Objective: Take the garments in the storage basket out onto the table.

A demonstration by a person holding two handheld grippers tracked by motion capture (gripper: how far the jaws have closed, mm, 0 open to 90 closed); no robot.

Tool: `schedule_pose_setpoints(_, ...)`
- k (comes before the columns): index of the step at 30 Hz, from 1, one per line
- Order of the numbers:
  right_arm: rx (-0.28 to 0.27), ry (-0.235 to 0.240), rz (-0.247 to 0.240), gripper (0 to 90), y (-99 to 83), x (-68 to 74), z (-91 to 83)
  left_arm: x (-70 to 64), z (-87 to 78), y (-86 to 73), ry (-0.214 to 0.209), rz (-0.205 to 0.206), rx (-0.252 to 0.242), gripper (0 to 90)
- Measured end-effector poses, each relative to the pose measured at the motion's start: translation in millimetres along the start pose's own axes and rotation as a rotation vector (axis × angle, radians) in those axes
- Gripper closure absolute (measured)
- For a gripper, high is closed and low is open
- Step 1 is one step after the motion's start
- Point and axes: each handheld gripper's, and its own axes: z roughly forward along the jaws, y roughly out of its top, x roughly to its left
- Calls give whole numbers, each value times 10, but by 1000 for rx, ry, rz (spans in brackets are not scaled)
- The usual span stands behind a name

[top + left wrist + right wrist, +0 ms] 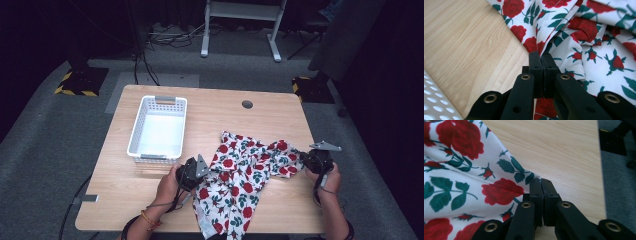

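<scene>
A white cloth printed with red roses and green leaves (pixel 240 175) lies crumpled on the wooden table (pixel 270 115), right of centre, with one end hanging over the near edge. My left gripper (pixel 204 170) is at the cloth's left edge, shut on a fold of it (pixel 540 51). My right gripper (pixel 304 159) is at the cloth's right end, shut on a corner of the fabric (pixel 534 177). Both pairs of jaws are pressed together with cloth between them.
An empty white perforated basket (pixel 159 129) stands on the left half of the table, just beyond my left hand. A round cable hole (pixel 247 104) sits near the far edge. Grey carpet, cables and a white stand's legs (pixel 240 30) lie beyond the table.
</scene>
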Motion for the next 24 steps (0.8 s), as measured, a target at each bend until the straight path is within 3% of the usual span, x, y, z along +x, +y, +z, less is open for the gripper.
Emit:
schedule_pose_setpoints(3,-19,-28,28,830,-20,-63,23,-9,4,0,0,8,3,881)
schedule_pose_setpoints(6,-58,-6,26,780,-8,-43,-21,-21,18,1,-3,8,8,881)
schedule_pose_setpoints(7,-79,1,26,718,10,-15,-52,-23,23,2,-2,13,10,881)
schedule_pose_setpoints(12,-161,-39,-16,575,107,172,-202,-50,42,-1,2,27,19,879)
schedule_pose_setpoints(16,-206,-65,-36,530,139,277,-273,-48,44,-6,3,26,20,878)
schedule_pose_setpoints(18,-241,-29,-25,519,150,329,-316,-41,45,-8,0,20,18,878)
schedule_pose_setpoints(20,-282,60,-20,523,152,398,-338,-44,50,-6,-4,19,17,878)
schedule_pose_setpoints(22,-269,125,-71,522,164,515,-298,-42,57,-3,-5,26,19,879)
schedule_pose_setpoints(24,-243,159,-135,523,169,638,-233,-37,61,-3,-5,29,19,879)
